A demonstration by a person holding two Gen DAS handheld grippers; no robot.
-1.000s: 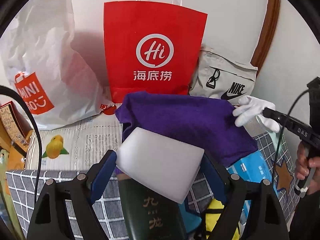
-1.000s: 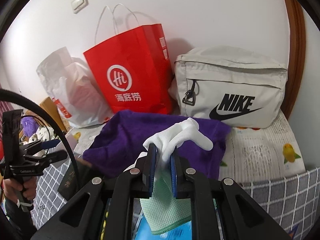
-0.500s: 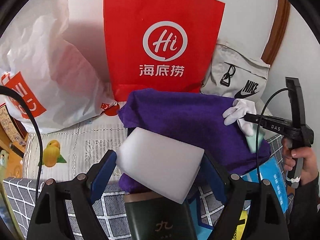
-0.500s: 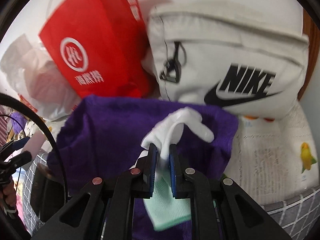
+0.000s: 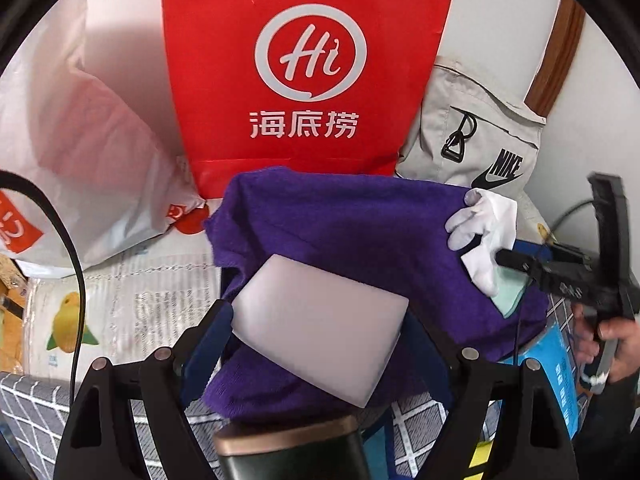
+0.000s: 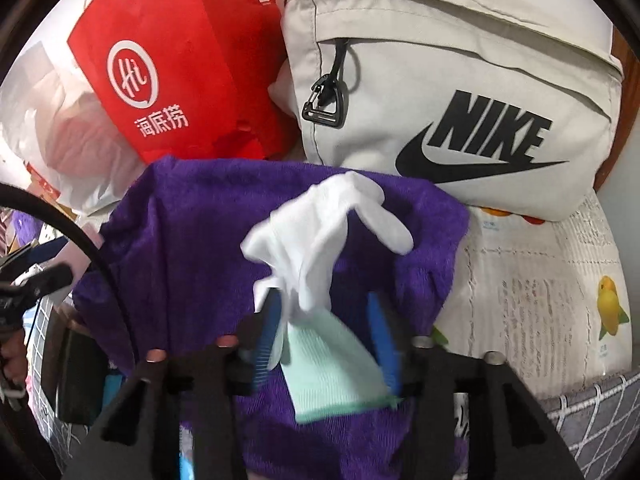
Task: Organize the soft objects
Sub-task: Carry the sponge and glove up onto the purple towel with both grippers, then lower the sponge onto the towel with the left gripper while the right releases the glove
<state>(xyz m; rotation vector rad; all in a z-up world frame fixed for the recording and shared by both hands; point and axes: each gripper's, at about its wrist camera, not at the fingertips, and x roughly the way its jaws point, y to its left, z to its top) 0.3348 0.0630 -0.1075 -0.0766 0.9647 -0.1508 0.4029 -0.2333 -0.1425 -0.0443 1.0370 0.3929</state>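
Note:
My left gripper (image 5: 316, 320) is shut on a white foam sponge block (image 5: 320, 320) and holds it over the near edge of a purple towel (image 5: 352, 224). The towel also shows in the right wrist view (image 6: 192, 232). My right gripper (image 6: 326, 332) is open, its blue pads apart, above the towel. A white glove (image 6: 320, 240) with a mint green cuff (image 6: 332, 368) lies between the pads on the towel, blurred. In the left wrist view the right gripper (image 5: 516, 260) is at the glove (image 5: 488, 224) on the towel's right end.
A red paper bag (image 5: 304, 68), a white plastic bag (image 5: 80, 152) and a grey Nike bag (image 6: 460, 92) stand against the wall behind the towel. A dark green box (image 5: 292, 456) lies under the left gripper. Fruit-printed packs (image 6: 552, 292) and a checked cloth (image 5: 32, 404) lie around.
Both grippers moved forward and down over the purple towel. The right gripper opened and let go of the white glove, which now rests on the towel.

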